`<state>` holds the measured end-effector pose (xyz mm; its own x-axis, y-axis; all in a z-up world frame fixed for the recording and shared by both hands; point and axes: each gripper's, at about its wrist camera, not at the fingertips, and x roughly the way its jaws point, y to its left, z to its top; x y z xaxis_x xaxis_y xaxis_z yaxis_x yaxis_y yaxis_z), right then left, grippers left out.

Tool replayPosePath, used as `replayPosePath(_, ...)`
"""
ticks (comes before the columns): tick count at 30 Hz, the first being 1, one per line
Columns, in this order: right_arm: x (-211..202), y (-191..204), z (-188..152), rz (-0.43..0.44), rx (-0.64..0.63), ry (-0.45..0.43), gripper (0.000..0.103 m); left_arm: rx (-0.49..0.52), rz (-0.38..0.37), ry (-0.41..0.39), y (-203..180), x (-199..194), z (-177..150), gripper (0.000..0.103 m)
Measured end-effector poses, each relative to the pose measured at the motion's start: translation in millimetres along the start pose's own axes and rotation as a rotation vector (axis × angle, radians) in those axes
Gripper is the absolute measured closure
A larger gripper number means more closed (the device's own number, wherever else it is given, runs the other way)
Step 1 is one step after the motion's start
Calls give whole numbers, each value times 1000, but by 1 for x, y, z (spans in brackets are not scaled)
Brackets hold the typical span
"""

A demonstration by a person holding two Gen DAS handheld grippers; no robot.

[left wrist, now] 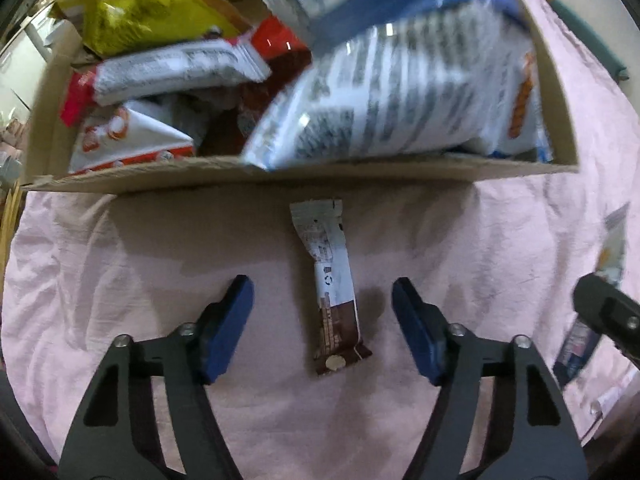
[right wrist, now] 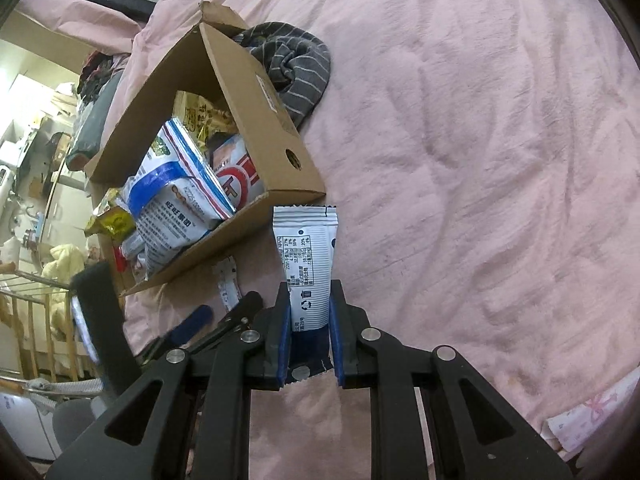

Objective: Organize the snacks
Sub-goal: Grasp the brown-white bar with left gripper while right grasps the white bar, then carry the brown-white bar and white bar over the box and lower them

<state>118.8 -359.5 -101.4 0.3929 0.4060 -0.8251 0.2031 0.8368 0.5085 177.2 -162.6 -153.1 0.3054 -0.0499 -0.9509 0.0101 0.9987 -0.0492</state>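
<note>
A cardboard box [left wrist: 280, 171] full of snack bags stands on the pink sheet; it also shows in the right wrist view [right wrist: 256, 92]. A white and brown snack bar [left wrist: 330, 280] lies flat on the sheet in front of the box. My left gripper [left wrist: 322, 300] is open, with its blue pads on either side of that bar and apart from it. My right gripper [right wrist: 310, 304] is shut on a white and dark blue snack bar [right wrist: 306, 256], held to the right of the box's near corner. That held bar shows at the right edge of the left wrist view [left wrist: 588, 312].
A grey striped cloth [right wrist: 296, 64] lies behind the box. The pink sheet [right wrist: 480, 160] spreads wide to the right. A large white and blue bag [left wrist: 384, 92] leans over the box's front wall. Furniture and a wooden rail [right wrist: 32, 304] stand at the left.
</note>
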Motion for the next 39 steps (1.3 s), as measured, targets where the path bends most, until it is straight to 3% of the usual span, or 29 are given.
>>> replayPosePath(5, -1, 1, 1, 6, -4, 0, 85, 5, 4, 9, -2, 8, 2, 44)
replayPosePath(8, -2, 3, 1, 7, -9, -3, 85, 15, 11, 15, -3, 12, 3, 58)
replayPosePath(11, -1, 5, 2, 8, -11, -4, 85, 34, 18, 24, -5, 14, 3, 87)
replayPosePath(12, -1, 5, 2, 7, -14, -5, 85, 38, 14, 29, -5, 14, 3, 88)
replayPosePath(25, -7, 12, 1, 32, -25, -16, 85, 43, 21, 7, 16, -19, -9, 89)
replayPosePath(39, -12, 24, -6, 64, -62, -22, 85, -10, -46, -62, 62, -83, -32, 89)
